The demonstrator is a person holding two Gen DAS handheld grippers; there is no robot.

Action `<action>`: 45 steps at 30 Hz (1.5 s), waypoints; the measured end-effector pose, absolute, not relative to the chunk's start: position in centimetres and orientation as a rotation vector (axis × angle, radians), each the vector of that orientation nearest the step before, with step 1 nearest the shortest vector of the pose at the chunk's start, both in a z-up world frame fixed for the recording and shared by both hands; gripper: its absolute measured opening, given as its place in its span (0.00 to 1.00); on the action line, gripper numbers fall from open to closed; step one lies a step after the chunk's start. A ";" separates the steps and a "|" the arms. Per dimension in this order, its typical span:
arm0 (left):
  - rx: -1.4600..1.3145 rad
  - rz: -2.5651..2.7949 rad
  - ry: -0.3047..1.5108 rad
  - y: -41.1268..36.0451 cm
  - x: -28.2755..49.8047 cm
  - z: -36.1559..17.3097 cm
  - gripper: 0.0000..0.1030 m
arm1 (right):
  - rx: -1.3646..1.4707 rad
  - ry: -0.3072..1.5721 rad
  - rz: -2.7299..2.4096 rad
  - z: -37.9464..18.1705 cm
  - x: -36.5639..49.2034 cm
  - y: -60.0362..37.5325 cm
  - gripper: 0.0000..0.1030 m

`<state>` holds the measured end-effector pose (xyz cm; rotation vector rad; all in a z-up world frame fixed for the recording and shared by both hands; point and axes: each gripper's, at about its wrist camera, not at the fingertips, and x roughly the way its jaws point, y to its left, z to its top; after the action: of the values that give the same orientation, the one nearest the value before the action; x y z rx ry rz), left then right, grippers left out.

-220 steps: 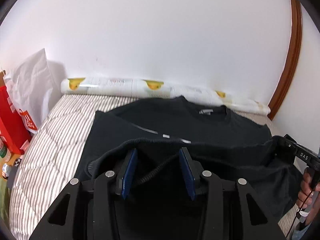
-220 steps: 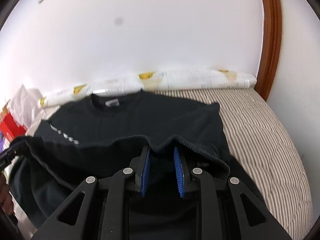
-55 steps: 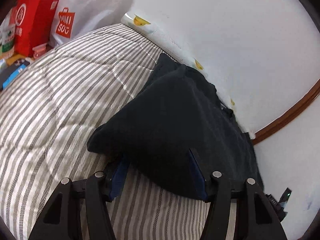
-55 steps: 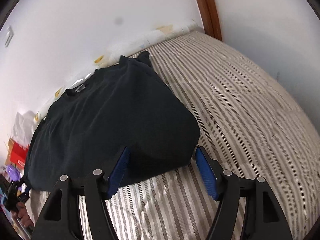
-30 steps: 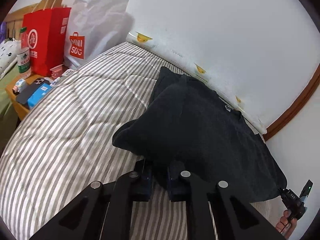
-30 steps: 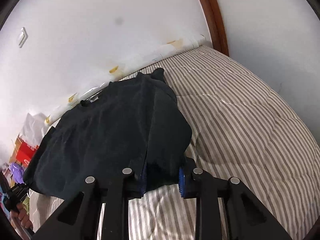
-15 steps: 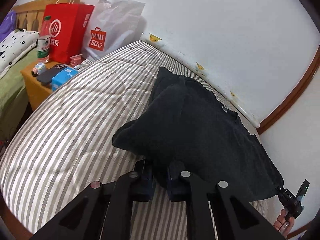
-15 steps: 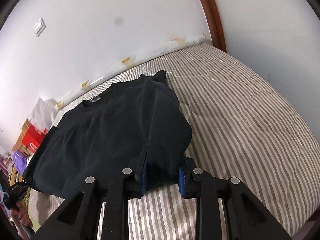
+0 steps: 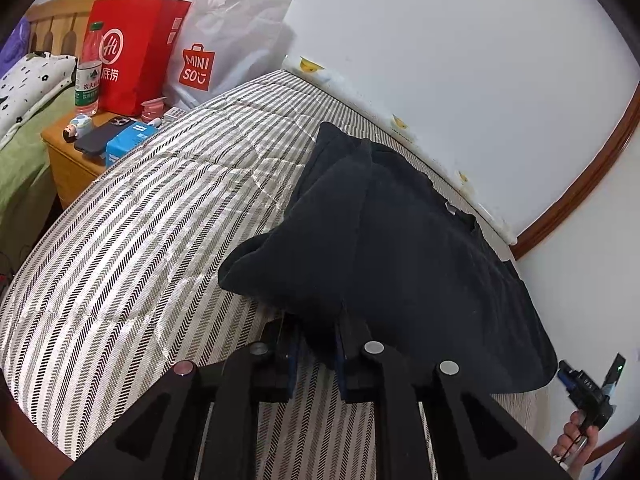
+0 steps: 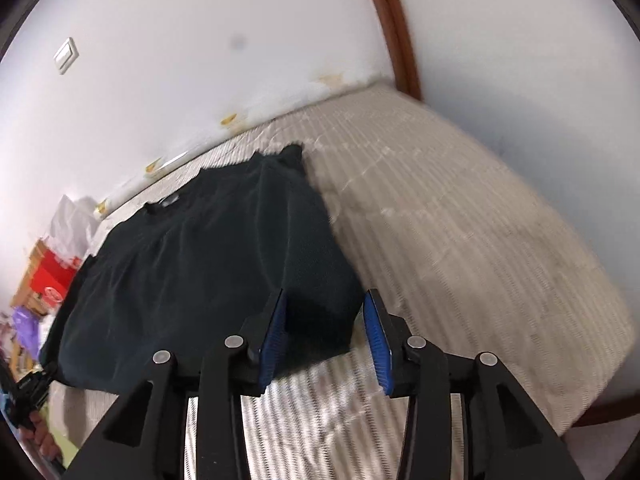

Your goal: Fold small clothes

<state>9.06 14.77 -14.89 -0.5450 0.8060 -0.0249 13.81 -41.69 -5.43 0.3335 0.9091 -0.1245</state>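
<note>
Between both grippers' fingers [image 10: 374,340] lies the black sweater's [image 9: 400,248] near edge.

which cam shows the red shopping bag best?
Left wrist. There the red bag stands sharp and whole on the wooden nightstand, logo and handles visible, beside a white bag. The right wrist view shows only a small, blurred red patch at the left edge, past the black shirt.
</note>
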 end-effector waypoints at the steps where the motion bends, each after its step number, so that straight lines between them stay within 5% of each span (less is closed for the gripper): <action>1: -0.542 -0.025 0.808 14.7 9.0 -14.9 0.17 | 0.317 0.894 -0.140 -4.8 13.7 -41.6 0.42; 9: -0.507 -0.055 0.824 14.2 9.1 -15.3 0.36 | 0.142 0.831 -0.063 -1.3 15.4 -35.2 0.48; 18: -0.464 -0.064 0.824 14.5 9.4 -15.8 0.47 | -0.014 0.901 0.142 -4.3 20.0 -23.7 0.48; 27: -0.444 -0.092 0.818 14.6 10.0 -16.0 0.52 | -0.111 1.043 0.175 -10.1 23.9 -17.8 0.48; 45: -0.505 -0.085 0.783 14.7 10.5 -16.1 0.55 | -0.166 1.044 0.161 -10.3 24.4 -17.0 0.48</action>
<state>10.45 14.69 -16.11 -0.5045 0.7833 -0.0845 24.42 -16.99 -10.32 -0.1659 1.0441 0.1610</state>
